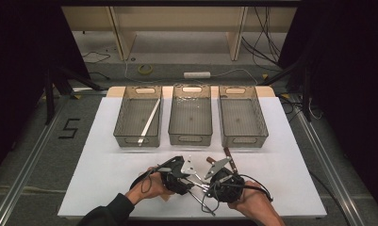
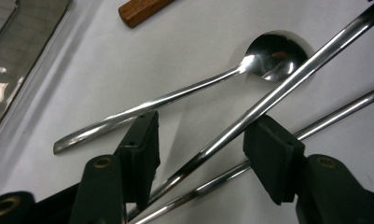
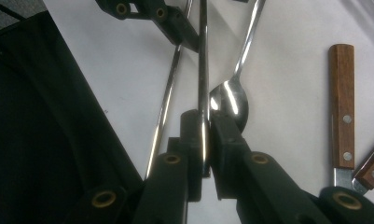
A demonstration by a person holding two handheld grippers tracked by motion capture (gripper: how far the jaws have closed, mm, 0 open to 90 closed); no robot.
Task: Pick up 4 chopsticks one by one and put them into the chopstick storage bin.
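White board covers the table (image 1: 281,155) in the high view, where three clear plastic bins (image 1: 190,120) stand in a row at the far side, the leftmost holding a pale flat strip (image 1: 149,123). Near the front edge a person's two hands bring the left gripper (image 1: 177,175) and the right gripper (image 1: 224,181) close together over a small cluster of cutlery, with wooden-handled knives (image 1: 229,155) lying just beyond the right one. From the left gripper view, a long steel rod (image 2: 268,100) runs diagonally between the two black jaws, which stand apart on either side of it and do not press on it; a second, thinner rod (image 2: 334,114) lies just beside it, and a steel spoon (image 2: 184,91) rests on the table beyond, bowl toward the upper right, below a wooden handle end (image 2: 138,11). From the right gripper view, the jaws are clenched on the near end of the rod (image 3: 203,70), which stretches away toward the left gripper's jaws at the top; the spoon (image 3: 233,100) lies just right of it, and two wooden-handled knives (image 3: 342,112) lie at the right edge.
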